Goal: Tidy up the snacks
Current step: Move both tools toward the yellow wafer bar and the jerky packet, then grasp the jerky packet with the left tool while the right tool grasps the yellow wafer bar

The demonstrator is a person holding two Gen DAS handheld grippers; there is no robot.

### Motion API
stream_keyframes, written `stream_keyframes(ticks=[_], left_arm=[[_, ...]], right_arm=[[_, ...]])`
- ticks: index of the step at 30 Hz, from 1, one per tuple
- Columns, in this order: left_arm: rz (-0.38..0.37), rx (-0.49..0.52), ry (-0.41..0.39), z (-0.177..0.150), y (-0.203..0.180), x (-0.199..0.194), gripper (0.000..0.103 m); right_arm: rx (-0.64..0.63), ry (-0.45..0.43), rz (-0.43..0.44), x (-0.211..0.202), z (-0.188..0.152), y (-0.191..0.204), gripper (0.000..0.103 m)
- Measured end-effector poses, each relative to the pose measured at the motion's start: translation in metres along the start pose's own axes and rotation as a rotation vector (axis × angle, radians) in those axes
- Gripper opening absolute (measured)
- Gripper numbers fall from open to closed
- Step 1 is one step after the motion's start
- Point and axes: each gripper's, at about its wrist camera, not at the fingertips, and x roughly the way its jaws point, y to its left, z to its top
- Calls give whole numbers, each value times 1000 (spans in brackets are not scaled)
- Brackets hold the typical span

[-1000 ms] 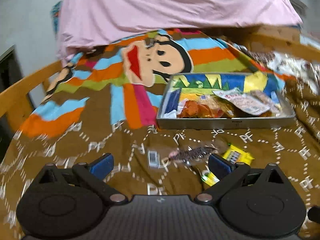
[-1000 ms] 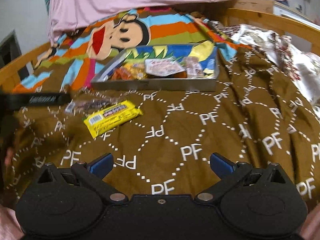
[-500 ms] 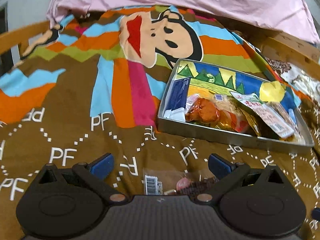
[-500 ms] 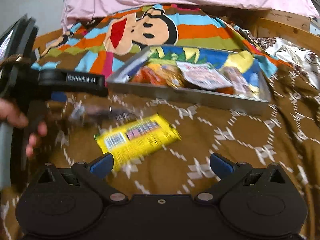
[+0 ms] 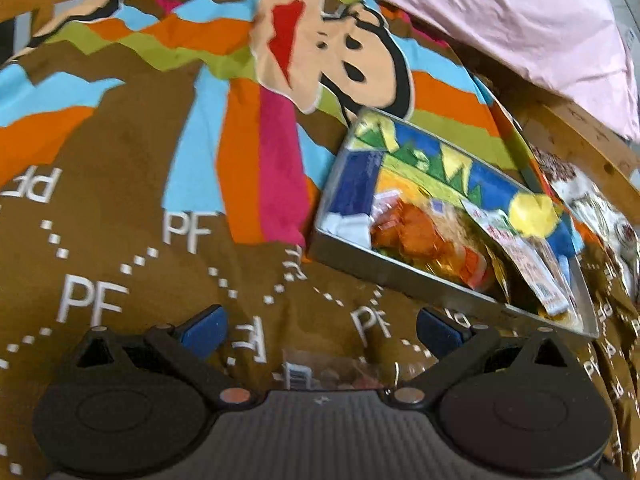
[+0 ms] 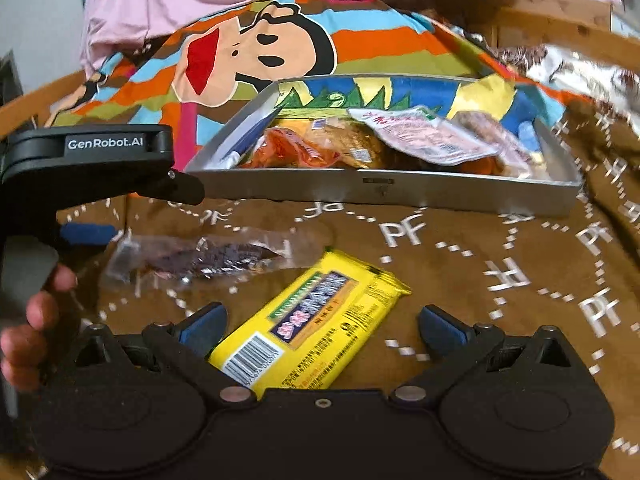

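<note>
Up close in the left wrist view, the left gripper (image 5: 320,330) hangs released over a brown blanket (image 5: 120,248) printed "PF"; a clear packet (image 5: 340,374) with a barcode lies between its fingers, low against the body. A metal tray (image 5: 400,276) of snacks sits ahead to the right.

From the right wrist, the right gripper (image 6: 320,330) is spread wide — a yellow packet (image 6: 312,332) lies between its fingers, untouched. The other tool reads "GenRobot.AI" and sits just beside the clear packet (image 6: 200,258), before the tray (image 6: 384,194).
</note>
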Motion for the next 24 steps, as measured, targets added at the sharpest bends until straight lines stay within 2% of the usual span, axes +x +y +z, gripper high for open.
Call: stream_keyframes(ticks=[5,9,13,16,19,24], left_arm=[[-28,121,46,-7,-16,1,102],[-97,199,116,-19,-30,-2,102],[-95,339,158,-31,-53,-6,102],[-103,456,205,-42,-68,-12,102],[-99,517,204,-48,-75,-19,102],[-58,518,146,-41,-72,-18,102]], right_arm=[[-13,36,-49,-11,-8,-28,102],[-2,68,-95,-20,-13,-55,102],[46,66,-130,-24,-13,-78,102],[45,65,-123,-23,-13,-81,102],[-25,76,-113,-19,-11,-76,102],[-172,156,-54,-9,8,-74,102]])
